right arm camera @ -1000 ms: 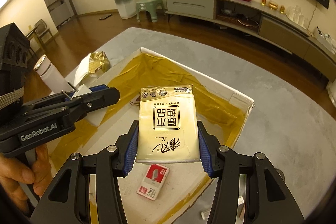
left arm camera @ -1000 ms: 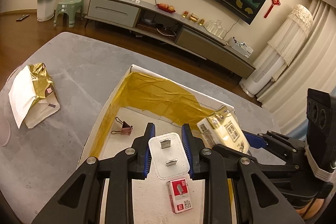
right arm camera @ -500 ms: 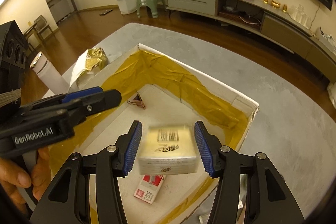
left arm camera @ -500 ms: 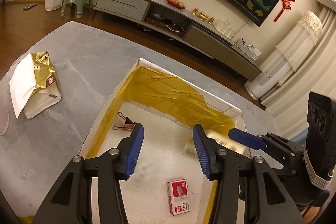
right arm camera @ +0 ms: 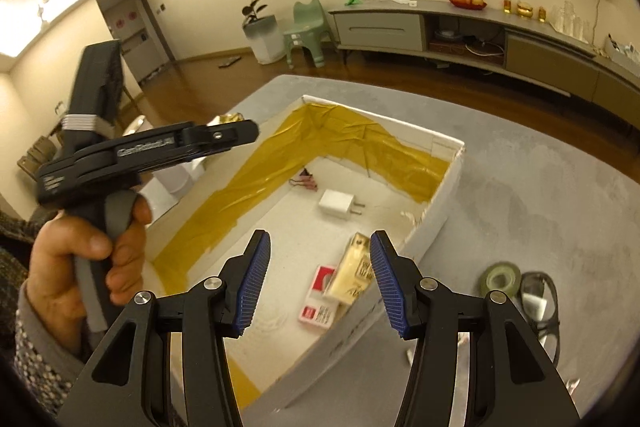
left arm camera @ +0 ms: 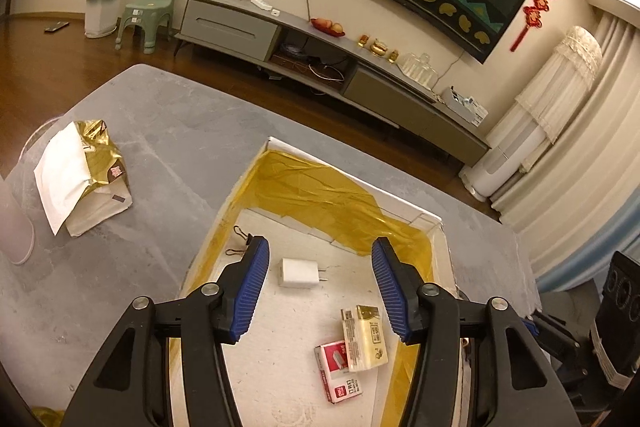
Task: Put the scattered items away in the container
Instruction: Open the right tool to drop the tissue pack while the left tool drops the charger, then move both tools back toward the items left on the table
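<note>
We find the left gripper [left arm camera: 318, 285] and right gripper [right arm camera: 318, 283] above the white box lined with yellow tape [left arm camera: 352, 203], jaws wide apart and empty. Inside lie a white plug charger [left arm camera: 298, 272], a yellow tissue pack [left arm camera: 365, 337] overlapping a red-and-white staple box [left arm camera: 340, 373], and a pink binder clip [right arm camera: 306, 180]. A tape roll [right arm camera: 500, 281] rests outside on the grey surface [right arm camera: 540, 207].

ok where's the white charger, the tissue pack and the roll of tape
charger [left arm camera: 298, 272], left wrist view, top face of its white body
tissue pack [left arm camera: 366, 341], left wrist view, middle of its yellow wrapper
roll of tape [right arm camera: 500, 281], right wrist view, its greenish ring, on the table outside the box
</note>
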Demonstrator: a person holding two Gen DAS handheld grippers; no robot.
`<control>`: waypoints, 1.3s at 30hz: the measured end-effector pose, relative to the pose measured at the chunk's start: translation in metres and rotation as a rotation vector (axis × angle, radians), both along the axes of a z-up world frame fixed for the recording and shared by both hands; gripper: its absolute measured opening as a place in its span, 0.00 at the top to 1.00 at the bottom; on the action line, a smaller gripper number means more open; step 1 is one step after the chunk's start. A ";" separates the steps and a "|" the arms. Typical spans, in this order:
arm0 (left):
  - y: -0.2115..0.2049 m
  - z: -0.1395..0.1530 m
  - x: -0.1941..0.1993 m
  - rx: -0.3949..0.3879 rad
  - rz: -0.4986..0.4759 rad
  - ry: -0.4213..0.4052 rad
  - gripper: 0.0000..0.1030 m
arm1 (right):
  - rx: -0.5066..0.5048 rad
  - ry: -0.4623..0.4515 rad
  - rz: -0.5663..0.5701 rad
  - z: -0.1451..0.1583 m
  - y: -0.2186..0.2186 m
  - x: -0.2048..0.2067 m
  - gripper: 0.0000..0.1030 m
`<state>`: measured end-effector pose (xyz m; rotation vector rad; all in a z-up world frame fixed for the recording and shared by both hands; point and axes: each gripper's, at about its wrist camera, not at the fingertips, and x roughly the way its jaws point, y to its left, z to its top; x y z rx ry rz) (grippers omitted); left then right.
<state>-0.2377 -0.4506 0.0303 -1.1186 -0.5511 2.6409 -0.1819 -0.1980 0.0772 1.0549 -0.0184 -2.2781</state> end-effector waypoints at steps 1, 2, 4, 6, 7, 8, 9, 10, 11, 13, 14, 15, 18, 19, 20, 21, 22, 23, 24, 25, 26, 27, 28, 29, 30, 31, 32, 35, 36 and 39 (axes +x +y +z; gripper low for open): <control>0.004 0.001 0.001 -0.005 -0.007 0.002 0.47 | -0.015 -0.001 0.002 0.001 0.005 0.007 0.46; 0.008 0.001 0.001 -0.011 -0.017 0.004 0.47 | -0.027 -0.002 0.004 0.002 0.009 0.013 0.46; 0.017 0.003 0.003 -0.026 -0.038 0.009 0.47 | -0.053 -0.004 0.013 0.003 0.016 0.024 0.46; 0.026 0.006 0.006 -0.046 -0.057 0.020 0.47 | -0.073 -0.001 0.024 0.004 0.022 0.036 0.46; 0.030 0.008 0.009 -0.054 -0.063 0.026 0.47 | -0.082 0.003 0.032 0.004 0.024 0.042 0.46; 0.034 0.010 0.012 -0.064 -0.068 0.034 0.47 | -0.095 0.009 0.042 0.004 0.027 0.049 0.46; 0.037 0.012 0.015 -0.073 -0.073 0.041 0.47 | -0.109 0.016 0.050 0.003 0.029 0.054 0.46; 0.040 0.014 0.018 -0.083 -0.078 0.048 0.47 | -0.124 0.024 0.057 0.003 0.031 0.059 0.46; 0.043 0.017 0.023 -0.096 -0.082 0.056 0.47 | -0.145 0.035 0.062 0.001 0.034 0.064 0.46; 0.049 0.020 0.032 -0.125 -0.089 0.066 0.47 | -0.161 0.051 0.071 -0.003 0.038 0.071 0.46; 0.053 0.022 0.039 -0.141 -0.094 0.071 0.47 | -0.154 0.045 0.077 -0.005 0.038 0.071 0.46; 0.056 0.024 0.046 -0.156 -0.100 0.079 0.47 | -0.146 0.035 0.082 -0.007 0.039 0.071 0.46; 0.067 0.033 0.066 -0.187 -0.124 0.111 0.47 | -0.144 0.029 0.083 -0.011 0.049 0.076 0.46; 0.070 0.035 0.071 -0.193 -0.130 0.121 0.47 | -0.143 0.028 0.079 -0.011 0.052 0.076 0.46; 0.074 0.038 0.077 -0.196 -0.139 0.130 0.47 | -0.143 0.030 0.073 -0.011 0.056 0.078 0.46; 0.079 0.041 0.082 -0.197 -0.151 0.139 0.47 | -0.145 0.031 0.067 -0.010 0.060 0.079 0.46; 0.085 0.043 0.085 -0.199 -0.163 0.144 0.47 | -0.146 0.033 0.062 -0.008 0.065 0.081 0.46; 0.092 0.045 0.089 -0.202 -0.179 0.148 0.46 | -0.147 0.037 0.054 -0.007 0.070 0.083 0.46; 0.099 0.047 0.093 -0.204 -0.197 0.151 0.45 | -0.146 0.041 0.046 -0.006 0.075 0.086 0.46; 0.107 0.048 0.097 -0.207 -0.214 0.155 0.43 | -0.145 0.045 0.039 -0.004 0.079 0.088 0.46; 0.116 0.049 0.102 -0.214 -0.232 0.161 0.43 | -0.141 0.049 0.031 -0.004 0.085 0.092 0.46; 0.124 0.050 0.106 -0.221 -0.248 0.165 0.43 | -0.138 0.051 0.024 -0.004 0.090 0.095 0.46; 0.132 0.050 0.110 -0.226 -0.269 0.168 0.43 | -0.136 0.051 0.016 -0.004 0.096 0.099 0.46; 0.142 0.051 0.114 -0.233 -0.291 0.172 0.43 | -0.134 0.052 0.009 -0.004 0.101 0.103 0.46; 0.150 0.052 0.118 -0.239 -0.308 0.175 0.43 | -0.131 0.053 0.002 -0.004 0.106 0.106 0.46; 0.158 0.052 0.122 -0.245 -0.326 0.179 0.43 | -0.128 0.055 -0.003 -0.004 0.110 0.109 0.46; 0.166 0.052 0.125 -0.249 -0.343 0.180 0.43 | -0.123 0.059 -0.012 -0.004 0.115 0.112 0.46; 0.191 0.047 0.133 -0.257 -0.387 0.172 0.43 | -0.113 0.069 -0.036 -0.003 0.130 0.119 0.46; 0.199 0.045 0.135 -0.262 -0.402 0.165 0.43 | -0.111 0.070 -0.042 -0.003 0.135 0.121 0.46; 0.222 0.037 0.140 -0.283 -0.441 0.147 0.43 | -0.106 0.065 -0.075 -0.006 0.150 0.123 0.46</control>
